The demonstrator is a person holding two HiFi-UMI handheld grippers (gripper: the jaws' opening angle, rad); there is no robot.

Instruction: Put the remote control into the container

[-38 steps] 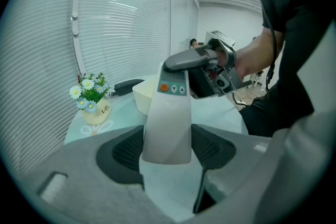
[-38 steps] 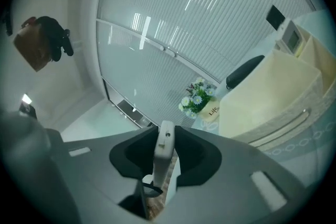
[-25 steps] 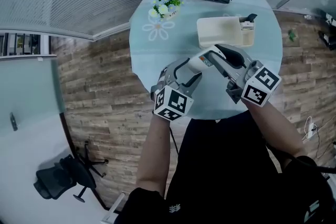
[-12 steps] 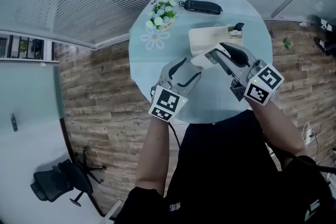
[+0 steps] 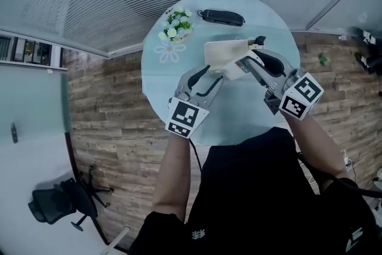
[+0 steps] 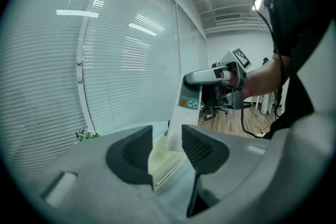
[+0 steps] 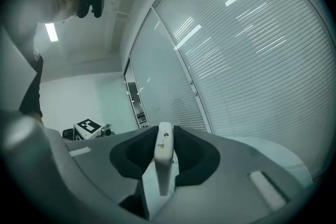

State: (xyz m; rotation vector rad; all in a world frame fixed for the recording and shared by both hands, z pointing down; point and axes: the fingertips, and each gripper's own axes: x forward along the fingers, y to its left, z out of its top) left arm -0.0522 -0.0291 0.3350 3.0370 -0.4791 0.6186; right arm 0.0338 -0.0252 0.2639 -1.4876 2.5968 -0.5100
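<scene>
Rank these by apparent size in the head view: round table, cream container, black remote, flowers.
1. Round table
2. Cream container
3. Black remote and flowers: these two look about alike, so they are not ranked against each other.

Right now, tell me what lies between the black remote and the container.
Nothing. In the head view only a bare strip of table separates the black remote from the container.

You are holding both forearms out ahead of your chest, left gripper point(image 5: 215, 76) tilting slightly downward, its jaws just closing partway and pinching nothing, right gripper point(image 5: 249, 64) pointing level, clamping a white remote point(image 7: 164, 157) edge-on.
</scene>
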